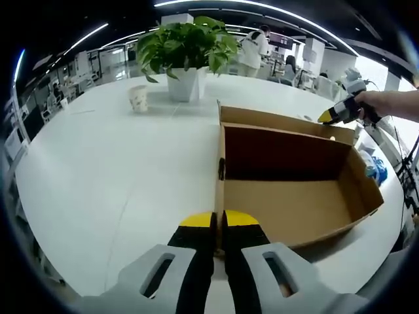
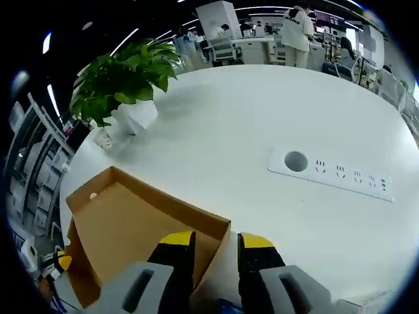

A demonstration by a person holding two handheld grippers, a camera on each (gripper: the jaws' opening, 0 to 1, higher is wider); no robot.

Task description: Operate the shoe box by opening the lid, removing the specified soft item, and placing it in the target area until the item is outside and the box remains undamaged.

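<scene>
No legible writing or brand on any item.

One shoe box point(image 1: 294, 190), brown cardboard, on your white desk point(image 1: 118, 170); nothing visible inside it.

Your left gripper point(image 1: 219, 219): jaws nearly shut on the box's near wall edge. Your right gripper point(image 2: 216, 242): jaws slightly apart, straddling the raised lid's point(image 2: 144, 222) edge; firm hold, cannot tell.

One potted plant point(image 1: 186, 55) at 12 o'clock of the box, one paper cup point(image 1: 138, 98) at 11 o'clock.

One power strip point(image 2: 334, 173) set into the desk.

The soft item: something blue point(image 1: 376, 169) just beyond the box's far end, too small to identify.

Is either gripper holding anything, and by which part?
The left gripper holds the box by its side wall's top edge. The right gripper has its jaws open astride the far flap, holding nothing.
</scene>
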